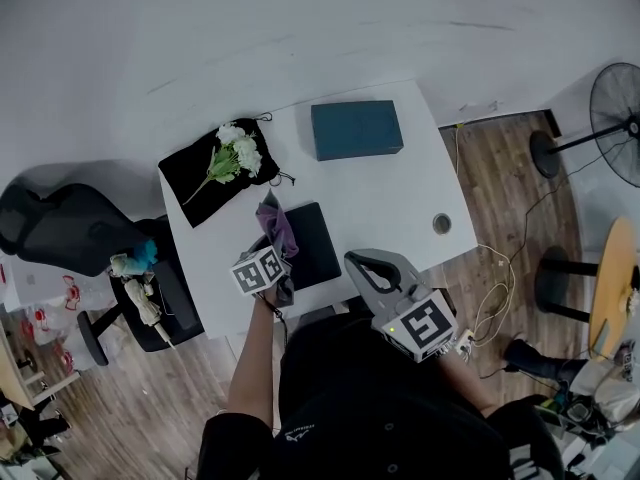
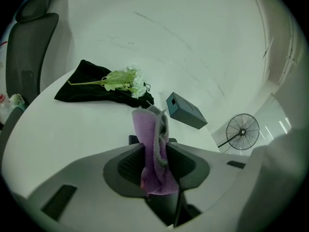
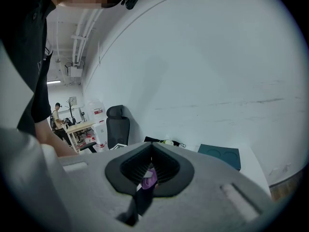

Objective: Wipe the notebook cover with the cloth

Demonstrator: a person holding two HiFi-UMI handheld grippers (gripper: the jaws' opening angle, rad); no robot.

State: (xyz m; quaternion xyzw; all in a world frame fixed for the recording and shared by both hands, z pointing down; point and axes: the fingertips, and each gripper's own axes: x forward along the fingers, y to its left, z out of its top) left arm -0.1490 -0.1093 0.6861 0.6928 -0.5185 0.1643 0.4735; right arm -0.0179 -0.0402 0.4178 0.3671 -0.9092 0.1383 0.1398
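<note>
The left gripper (image 2: 155, 164) had its jaws clamped on the purple cloth (image 2: 153, 144), over the left side of the black notebook (image 1: 312, 244) lying at the tabletop's (image 1: 400, 208) front edge, while the right gripper (image 1: 366, 266), jaws together and empty, hung just right of it at that edge

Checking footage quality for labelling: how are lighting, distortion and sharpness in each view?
Head view: even light, soft shadow by the chair, lines bowed toward the edges. Left gripper view: heavy fisheye, dark corners, the cloth in the fingers sharp. Right gripper view: same fisheye, mosaic patch at top, no glare.
</note>
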